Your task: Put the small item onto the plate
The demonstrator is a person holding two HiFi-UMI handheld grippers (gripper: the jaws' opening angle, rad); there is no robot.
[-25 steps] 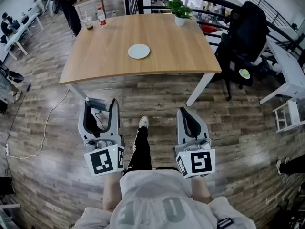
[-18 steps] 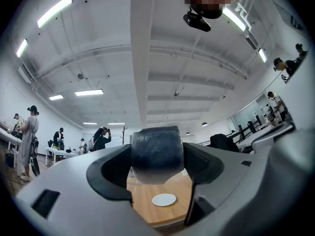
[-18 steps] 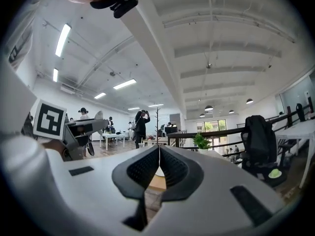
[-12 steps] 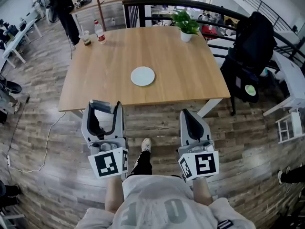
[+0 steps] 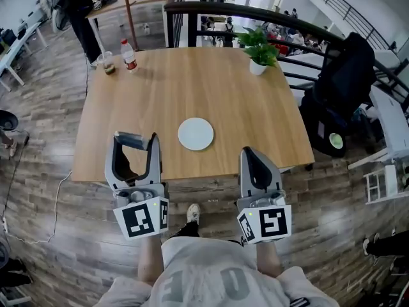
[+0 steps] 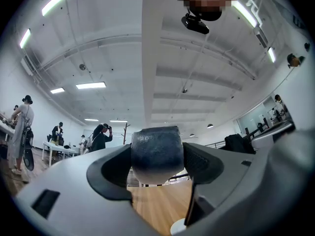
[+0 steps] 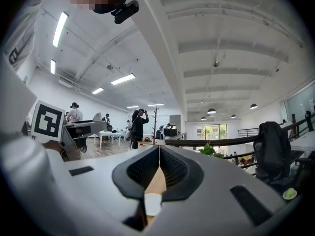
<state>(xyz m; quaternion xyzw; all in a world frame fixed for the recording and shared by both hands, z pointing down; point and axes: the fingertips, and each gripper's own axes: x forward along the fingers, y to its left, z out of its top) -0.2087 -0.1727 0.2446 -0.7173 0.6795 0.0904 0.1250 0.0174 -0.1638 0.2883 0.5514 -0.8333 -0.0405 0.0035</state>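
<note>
Small item (image 6: 156, 154): clamped in left claw (image 5: 135, 141); plate (image 5: 195, 133) lies ahead and to the right of it.

Left claw: both jaws press on a dark, rounded lump that fills the gap between them; its long axis cannot be told. Right claw (image 5: 250, 153): jaws closed together, nothing between them. Both claws are held at the near edge of the worktop (image 5: 255, 114), the left one's tips just over that edge. The plate is white, round and bare. It sits near the near edge and between the two claws, roughly as close to one as the other. Judgement: the left claw carries the load, so the move turns on a reach forward and rightward to bring the item over the plate. Bottle (image 5: 128, 55) and potted plant (image 5: 259, 50) stand at the far corners, well apart from that path.
</note>
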